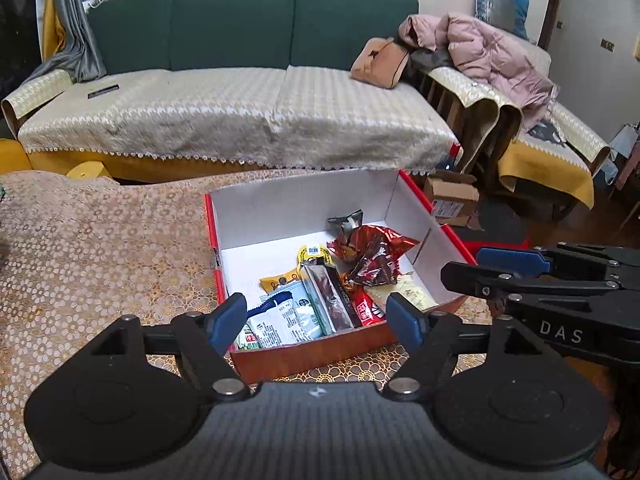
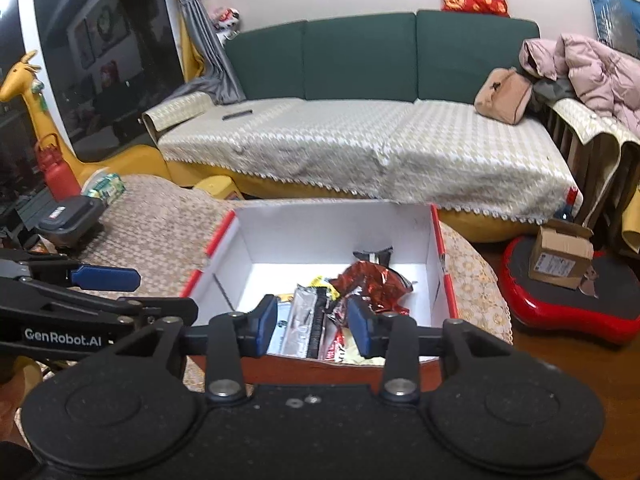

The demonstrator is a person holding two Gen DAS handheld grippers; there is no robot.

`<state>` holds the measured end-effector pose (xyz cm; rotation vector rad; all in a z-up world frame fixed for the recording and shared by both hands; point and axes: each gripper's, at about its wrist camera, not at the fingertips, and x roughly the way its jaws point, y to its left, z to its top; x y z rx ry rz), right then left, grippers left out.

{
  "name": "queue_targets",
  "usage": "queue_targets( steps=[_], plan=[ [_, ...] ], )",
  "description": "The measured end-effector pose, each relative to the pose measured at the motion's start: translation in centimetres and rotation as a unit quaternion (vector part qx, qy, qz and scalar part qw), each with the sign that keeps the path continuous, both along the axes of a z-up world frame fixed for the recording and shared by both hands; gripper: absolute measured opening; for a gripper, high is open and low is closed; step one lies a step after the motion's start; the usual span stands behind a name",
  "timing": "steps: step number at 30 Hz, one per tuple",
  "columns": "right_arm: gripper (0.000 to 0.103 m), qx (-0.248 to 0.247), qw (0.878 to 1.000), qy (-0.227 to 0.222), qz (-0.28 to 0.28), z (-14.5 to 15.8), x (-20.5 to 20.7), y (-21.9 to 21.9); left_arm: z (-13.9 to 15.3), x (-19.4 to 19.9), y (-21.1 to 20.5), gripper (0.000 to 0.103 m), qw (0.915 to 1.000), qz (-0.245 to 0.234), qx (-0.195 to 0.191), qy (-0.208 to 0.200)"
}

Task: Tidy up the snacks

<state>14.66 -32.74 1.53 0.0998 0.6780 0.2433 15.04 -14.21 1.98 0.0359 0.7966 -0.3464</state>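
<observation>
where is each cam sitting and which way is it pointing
Left wrist: on the left gripper, tilted down over the red box of snacks toward the sofa; own open fingers show, right gripper beside.
Right wrist: on the right gripper, same heading; own fingers apart, nothing between; left gripper at left.
Shared: box, snacks, sofa, pink coat.

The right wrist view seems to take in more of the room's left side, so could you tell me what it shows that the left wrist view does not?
Only the right wrist view shows the yellow giraffe figure, red bottle and red floor board. Only the left wrist view shows the white-and-blue snack packet. Both share the red cardboard box, crumpled red foil wrapper and green sofa.
</observation>
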Motion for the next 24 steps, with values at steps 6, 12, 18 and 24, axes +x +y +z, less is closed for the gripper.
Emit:
queue_targets(
  steps=[6,12,18,24],
  plan=[
    [0.051,0.01,1.0,-0.015,0.006,0.9,-2.4,0.3,1.1,-2.6,0.9,0.081,0.9998,0.005,-0.002,-0.017],
    [0.077,0.018,0.999,-0.027,0.007,1.2,-4.8,0.5,1.4,-5.0,1.3,0.081,0.9995,0.001,0.008,-0.031],
    [0.102,0.019,0.999,-0.047,0.011,1.6,-6.8,0.9,1.2,-6.6,2.0,0.084,0.9995,0.006,0.003,-0.032],
    [0.103,0.031,0.998,-0.045,0.008,1.7,-8.3,1.1,1.3,-8.1,2.4,0.095,0.9991,0.01,-0.003,-0.04]
  ],
)
